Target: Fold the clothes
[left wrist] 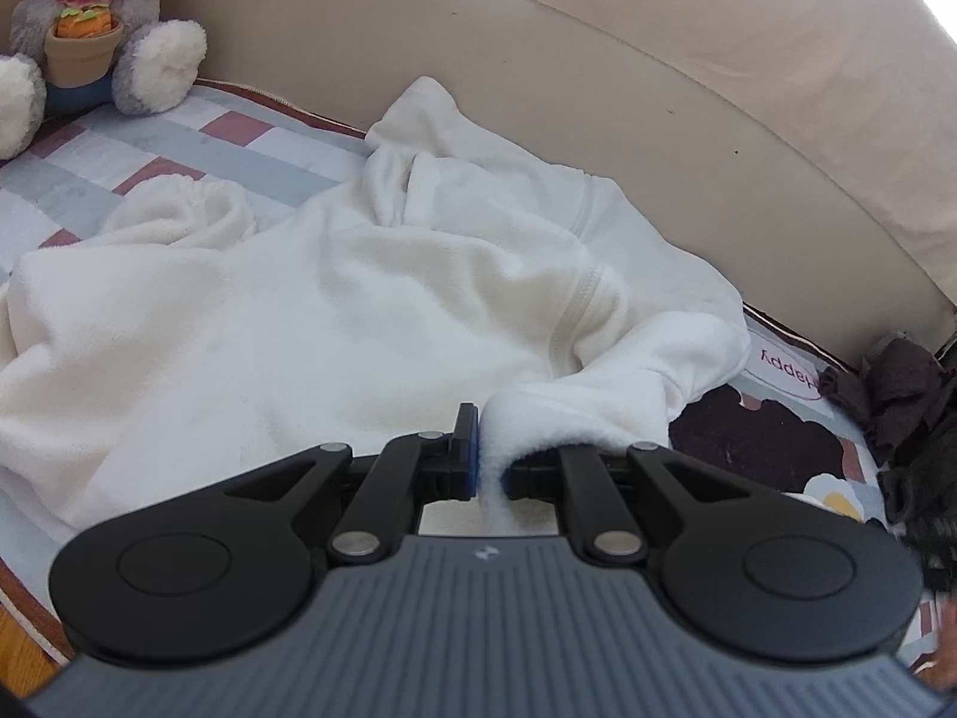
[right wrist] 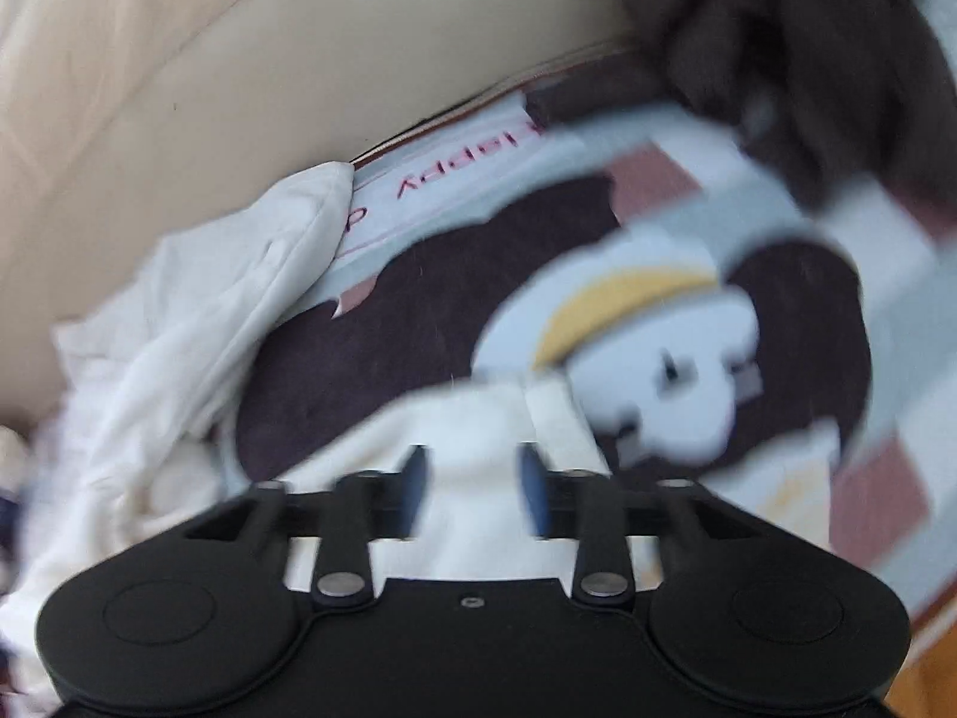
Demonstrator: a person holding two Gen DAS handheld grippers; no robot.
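The white fleece (left wrist: 335,299) lies spread on the patterned mat (left wrist: 777,437), its sleeve pinched tight in the left gripper (left wrist: 491,466). The right gripper (right wrist: 475,490) hangs parted over fleece, gripping nothing. A plush (left wrist: 95,30) sits at 10 o'clock, dark clothes (left wrist: 897,395) at 3, a beige cushion (left wrist: 538,90) behind.

Your left wrist view is sharp and evenly lit by soft daylight, blown out to white at the upper right corner. The white fleece garment (left wrist: 359,299) nearly overexposes, with faint shadows in its folds. Fisheye bending curves the beige padded backrest (left wrist: 598,90). Your right wrist view is smeared by motion blur; the cartoon-printed patchwork blanket (right wrist: 658,329) and dark brown cloth heap (right wrist: 777,60) lose their edges.
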